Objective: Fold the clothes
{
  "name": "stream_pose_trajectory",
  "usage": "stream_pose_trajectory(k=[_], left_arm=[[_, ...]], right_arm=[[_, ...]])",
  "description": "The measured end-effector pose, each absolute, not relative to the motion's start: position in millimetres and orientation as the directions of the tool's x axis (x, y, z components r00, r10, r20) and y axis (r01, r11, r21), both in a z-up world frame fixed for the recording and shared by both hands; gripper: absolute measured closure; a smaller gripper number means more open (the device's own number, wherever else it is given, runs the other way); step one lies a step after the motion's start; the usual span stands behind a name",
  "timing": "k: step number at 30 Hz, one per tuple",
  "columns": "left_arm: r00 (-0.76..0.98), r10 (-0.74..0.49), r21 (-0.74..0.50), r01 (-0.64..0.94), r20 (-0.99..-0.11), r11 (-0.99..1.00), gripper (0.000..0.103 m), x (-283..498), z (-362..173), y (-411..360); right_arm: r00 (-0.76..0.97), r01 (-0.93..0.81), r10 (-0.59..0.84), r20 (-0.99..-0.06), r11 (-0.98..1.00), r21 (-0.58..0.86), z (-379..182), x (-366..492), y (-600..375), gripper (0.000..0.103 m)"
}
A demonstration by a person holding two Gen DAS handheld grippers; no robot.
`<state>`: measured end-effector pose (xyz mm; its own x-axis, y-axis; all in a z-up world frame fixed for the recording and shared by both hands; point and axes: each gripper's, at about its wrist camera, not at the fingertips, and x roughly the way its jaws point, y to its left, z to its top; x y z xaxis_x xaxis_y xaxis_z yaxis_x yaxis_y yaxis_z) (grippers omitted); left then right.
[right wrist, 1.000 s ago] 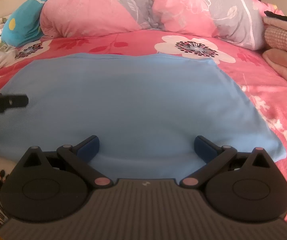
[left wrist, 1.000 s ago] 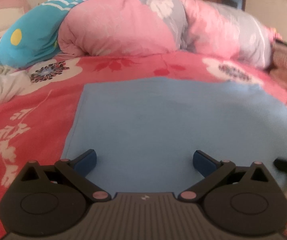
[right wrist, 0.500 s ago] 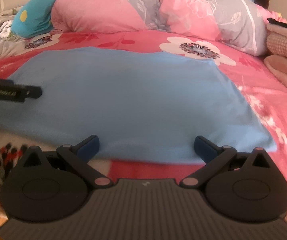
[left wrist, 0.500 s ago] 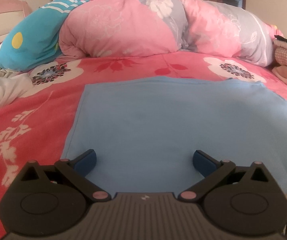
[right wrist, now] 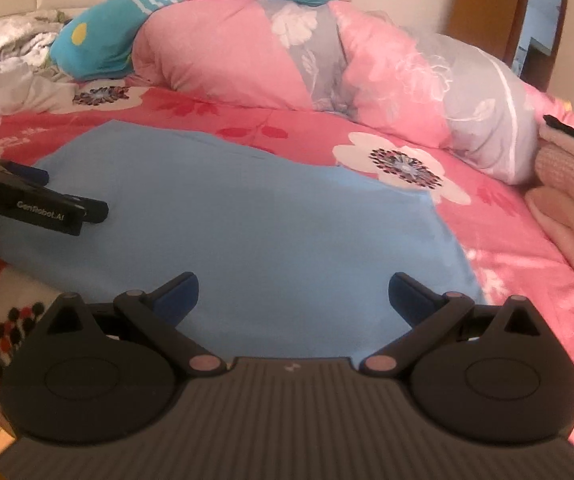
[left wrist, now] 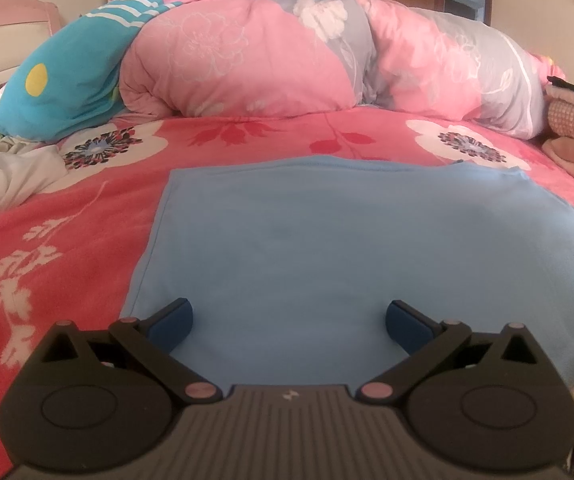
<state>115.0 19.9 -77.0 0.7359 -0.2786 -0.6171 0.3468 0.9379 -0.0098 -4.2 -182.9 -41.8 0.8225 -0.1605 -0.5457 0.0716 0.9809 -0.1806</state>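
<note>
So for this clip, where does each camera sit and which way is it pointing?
Left wrist: on the left claw, low over the near edge of the light blue garment, facing the rolled pink quilt; its open fingers show, and a dark tip at the right edge.
Right wrist: on the right claw, near the garment's right corner, angled left; its open fingers show, plus the left claw's side.
Shared: garment, quilt, floral bedspread.
</note>
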Motion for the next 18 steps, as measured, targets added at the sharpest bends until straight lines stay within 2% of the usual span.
stream_pose_trajectory(k=[11, 18], left_arm=[[0.737, -0.27, -0.011, 0.336, -0.62, 0.942, 0.0, 115, -76, 18], [0.737, -0.268, -0.01, 0.335, -0.621, 0.942, 0.0, 115, -76, 18]], right_arm=[[0.783, 0.091, -0.096, -0.615, 0.995, -0.04, -70, 9, -189, 0.001], [0.784, 0.091, -0.096, -0.613, 0.995, -0.04, -73, 7, -188, 0.001]])
